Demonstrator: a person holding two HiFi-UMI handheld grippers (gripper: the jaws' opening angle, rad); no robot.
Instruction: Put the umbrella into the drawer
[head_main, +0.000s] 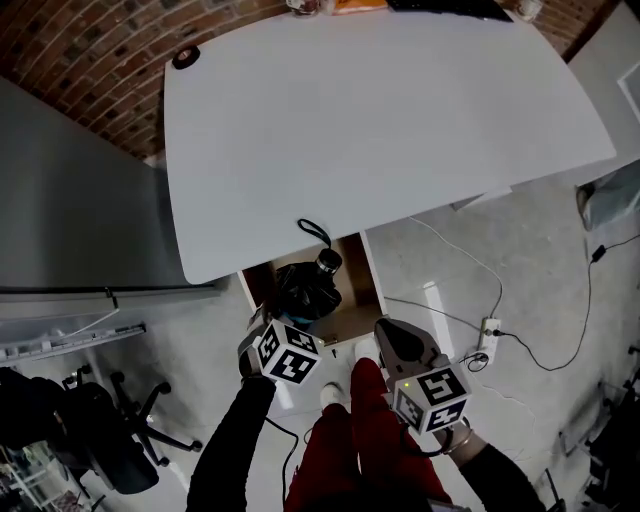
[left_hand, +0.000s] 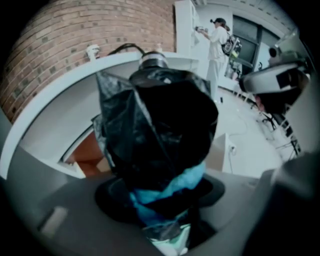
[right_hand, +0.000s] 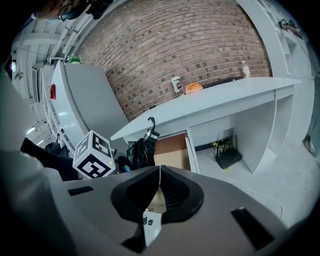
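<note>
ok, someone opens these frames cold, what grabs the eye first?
The folded black fabric umbrella, handle up, clamped in the left gripper at the open wood-lined drawer under the white desk. Next, the right gripper beside it, jaws shut on nothing.

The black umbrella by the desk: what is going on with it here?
A person works with a gripper in each hand. The left gripper grips the black umbrella, handle up, over the open drawer under the white desk. The umbrella is not yet laid inside. The right gripper is shut and empty, nearby.
</note>
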